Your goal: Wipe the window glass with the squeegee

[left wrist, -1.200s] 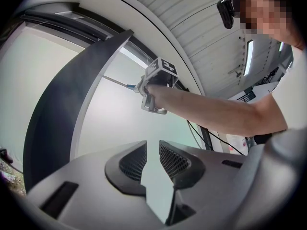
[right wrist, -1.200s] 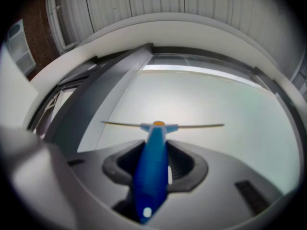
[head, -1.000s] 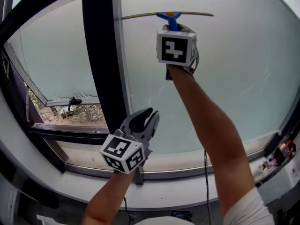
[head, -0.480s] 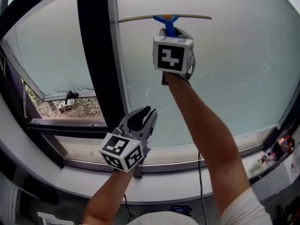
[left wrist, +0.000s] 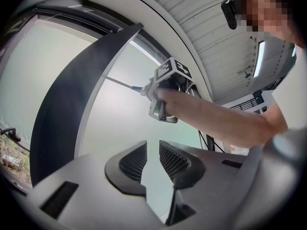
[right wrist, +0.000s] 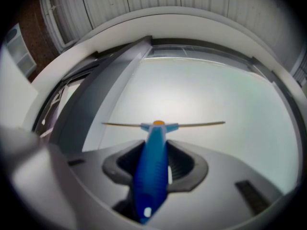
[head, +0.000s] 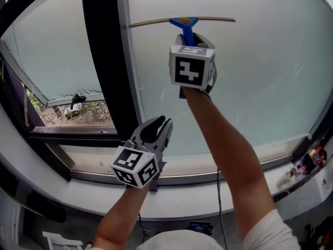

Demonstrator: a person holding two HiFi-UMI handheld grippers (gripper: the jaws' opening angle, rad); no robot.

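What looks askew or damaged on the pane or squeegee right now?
Nothing stands out. The blue-handled squeegee sits centred in the right hand-held gripper, its blade near level across the pale window glass, which shows no cracks.

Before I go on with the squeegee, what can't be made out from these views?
- Whether the squeegee blade touches the window glass: head view looks from behind it, right gripper view is blurred.
- The squeegee handle: the marker cube of the right gripper hides its lower part in the head view.
- Streaks on the glass: too faint.
- The small items on the sill: tiny, at the head view's right edge.
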